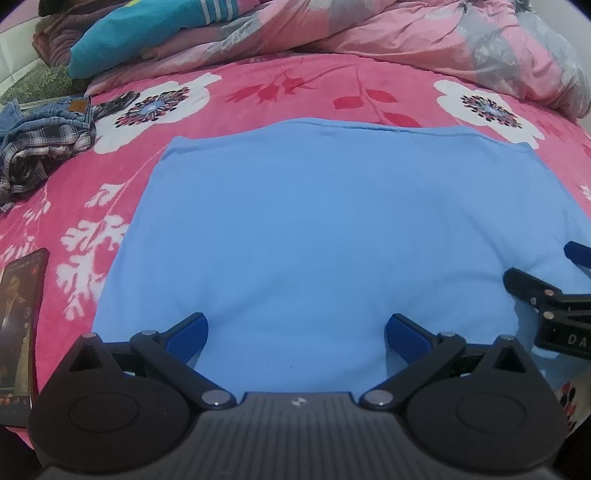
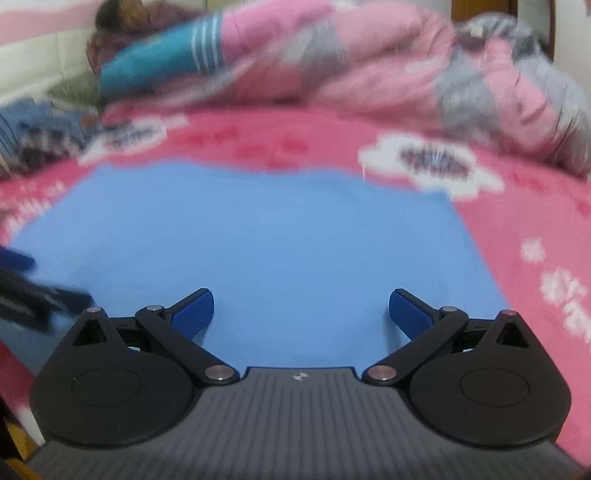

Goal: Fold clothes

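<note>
A light blue garment [image 1: 317, 229] lies flat in a rough rectangle on the pink flowered bedspread [image 1: 258, 88]. My left gripper [image 1: 295, 336] hovers over its near edge, open, with nothing between the blue pads. The right gripper [image 1: 543, 273] shows at the right edge of the left wrist view, over the garment's near right corner. In the blurred right wrist view the same blue garment [image 2: 266, 236] fills the middle, and my right gripper [image 2: 301, 314] stands open above its near part. The left gripper [image 2: 29, 288] appears as a dark blur at the left.
A heap of jeans and a plaid shirt [image 1: 40, 144] sits at the far left. A rumpled pink and grey quilt [image 1: 424, 40] and a teal cloth [image 1: 147, 33] line the back of the bed. A dark card-like object [image 1: 20, 332] lies at the near left.
</note>
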### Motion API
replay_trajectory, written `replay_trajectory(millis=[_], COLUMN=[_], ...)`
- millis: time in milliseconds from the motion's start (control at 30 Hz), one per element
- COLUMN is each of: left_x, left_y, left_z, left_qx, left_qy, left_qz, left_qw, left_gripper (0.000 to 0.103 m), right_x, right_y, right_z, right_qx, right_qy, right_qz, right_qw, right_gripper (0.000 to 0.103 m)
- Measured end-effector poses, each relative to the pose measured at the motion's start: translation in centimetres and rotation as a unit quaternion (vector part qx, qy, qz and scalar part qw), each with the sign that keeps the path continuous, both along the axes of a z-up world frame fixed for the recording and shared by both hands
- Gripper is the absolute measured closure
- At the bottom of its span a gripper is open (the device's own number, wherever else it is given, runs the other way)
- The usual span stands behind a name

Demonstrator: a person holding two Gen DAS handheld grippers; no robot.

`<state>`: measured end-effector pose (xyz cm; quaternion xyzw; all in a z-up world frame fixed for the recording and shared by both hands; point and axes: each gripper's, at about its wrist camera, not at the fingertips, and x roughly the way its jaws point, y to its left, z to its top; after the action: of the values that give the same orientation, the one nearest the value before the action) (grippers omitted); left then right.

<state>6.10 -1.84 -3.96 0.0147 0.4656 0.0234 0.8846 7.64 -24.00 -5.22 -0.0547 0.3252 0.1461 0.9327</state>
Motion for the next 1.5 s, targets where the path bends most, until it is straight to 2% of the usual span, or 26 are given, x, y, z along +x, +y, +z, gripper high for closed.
replay_trajectory(millis=[367,633,933,1133,1233,1333,1433,1500], left_x=[0.1,-0.1,-1.1,0.5,1.7,2.8,3.5,3.6], left_y=[-0.2,-0.1,2.1,3.6,4.1,4.8,5.5,5.6], left_z=[-0.1,-0.1,1.6,2.0,1.5,0.4,-0.7,-1.1], left_qx=[0.006,0.002,-0.052,-0.076,-0.074,-0.070,-0.071,-0.062], left_qy=[0.004,-0.010,-0.082,-0.123,-0.127,-0.119,-0.115,-0.121], left_qz=[0.002,-0.005,-0.001,-0.009,-0.011,-0.003,0.004,-0.003], left_qw=[1.0000,0.9999,0.9953,0.9895,0.9891,0.9905,0.9908,0.9907], left_gripper=[0.000,0.000,0.000,0.000,0.000,0.000,0.000,0.000], right_x=[-0.3,-0.4,-0.3,0.6,2.3,5.5,9.2,12.1], right_y=[-0.3,-0.3,-0.3,-0.8,-1.6,-2.4,-3.4,-3.9], right_z=[-0.8,-0.8,-0.6,1.7,3.6,4.3,4.3,3.6], right_qx=[0.014,0.013,0.011,0.029,0.042,0.020,-0.004,-0.012], right_qy=[-0.017,-0.019,-0.013,-0.001,-0.015,-0.025,-0.024,-0.006], right_qz=[0.002,0.004,0.006,0.010,0.003,-0.016,-0.037,-0.046], right_qw=[1.000,1.000,1.000,1.000,0.999,0.999,0.999,0.999], right_gripper=[0.001,0.001,0.001,0.001,0.001,0.001,0.001,0.002])
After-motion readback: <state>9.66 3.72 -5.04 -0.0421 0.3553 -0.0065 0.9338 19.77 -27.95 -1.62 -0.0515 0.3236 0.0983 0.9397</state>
